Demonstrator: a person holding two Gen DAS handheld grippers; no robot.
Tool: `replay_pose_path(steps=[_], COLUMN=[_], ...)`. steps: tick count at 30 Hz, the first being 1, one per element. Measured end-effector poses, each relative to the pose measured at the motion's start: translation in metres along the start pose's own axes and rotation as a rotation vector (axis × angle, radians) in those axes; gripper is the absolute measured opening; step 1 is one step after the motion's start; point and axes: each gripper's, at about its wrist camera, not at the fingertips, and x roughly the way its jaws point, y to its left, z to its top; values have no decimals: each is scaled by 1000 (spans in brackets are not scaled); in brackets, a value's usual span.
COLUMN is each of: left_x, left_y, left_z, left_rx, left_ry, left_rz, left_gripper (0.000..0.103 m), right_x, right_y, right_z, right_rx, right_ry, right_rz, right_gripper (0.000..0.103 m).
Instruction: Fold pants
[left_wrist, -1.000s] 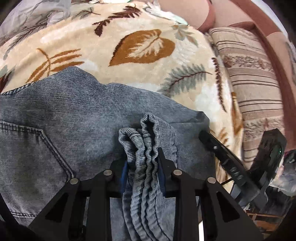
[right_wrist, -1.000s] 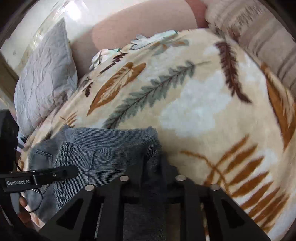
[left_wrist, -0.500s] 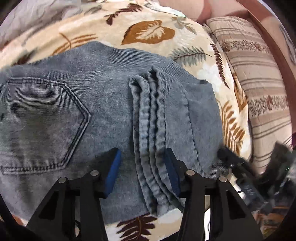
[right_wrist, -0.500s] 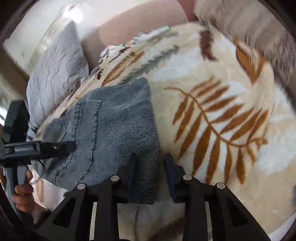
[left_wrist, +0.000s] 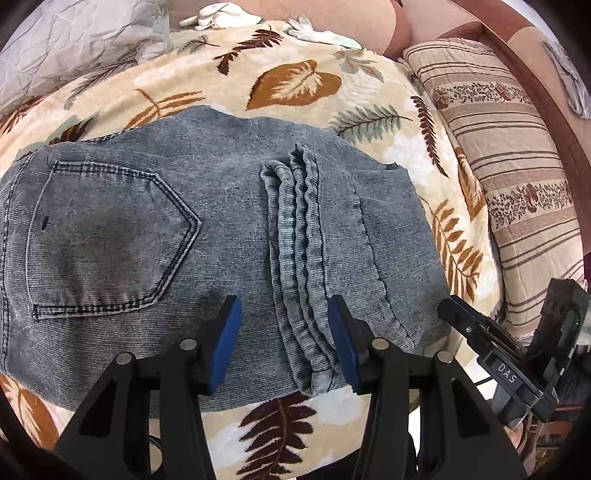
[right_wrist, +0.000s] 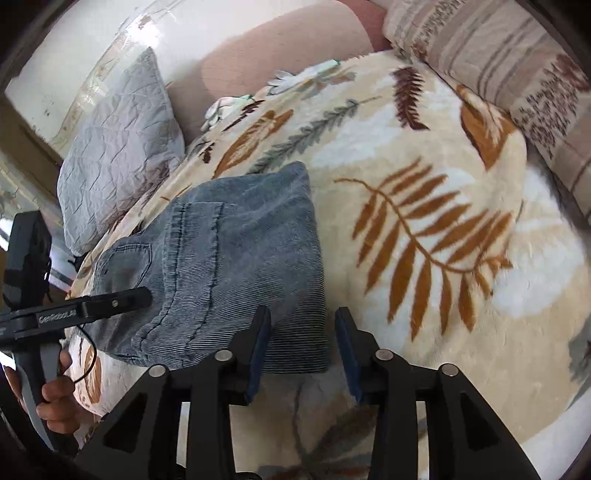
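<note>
Your left gripper is wide open, holding nothing, pads either side of the bunched hem at lower centre. Right gripper is also open and empty. Pants lie folded mid-frame on the blanket, pocket at left

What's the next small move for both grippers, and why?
Probably back both grippers off and stop. The left gripper and right gripper are open and hold nothing. The pants lie as a compact folded stack on the blanket, leg hems on top, so the fold looks done; at most, nudge the hems square.
</note>
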Motion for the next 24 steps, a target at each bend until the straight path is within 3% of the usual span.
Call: replay_pose_path(steps=[3, 7, 9, 13, 14, 17, 20, 21, 24], left_x=[3, 19, 25, 23, 20, -3, -16, -14, 8], left_y=[1, 3, 0, -7, -7, -2, 4, 7, 20], left_z=[-6, -23, -25, -22, -21, -10, 16, 30, 60], left_rx=[-26, -101, -87, -52, -45, -28, -27, -34, -120], left_ry=[48, 149, 135, 114, 111, 55, -29, -44, 8], left_rz=[-68, -222, -190, -139, -138, -179, -118, -82, -103], left_gripper=[55, 62, 61, 35, 34, 34, 44, 52, 54], right_x=[8, 4, -3, 15, 12, -10, -20, -15, 19], right_y=[0, 8, 14, 20, 22, 20, 10, 8, 7], right_z=[-1, -1, -2, -11, -10, 7, 40, 52, 84], right_rx=[27, 9, -26, -134, -157, -120, -16, 7, 28], right_ry=[25, 3, -31, 44, 42, -28, -113, -117, -63], right_rz=[28, 76, 90, -40, -42, 12, 70, 85, 78], right_gripper=[42, 41, 24, 23, 23, 29, 45, 45, 45])
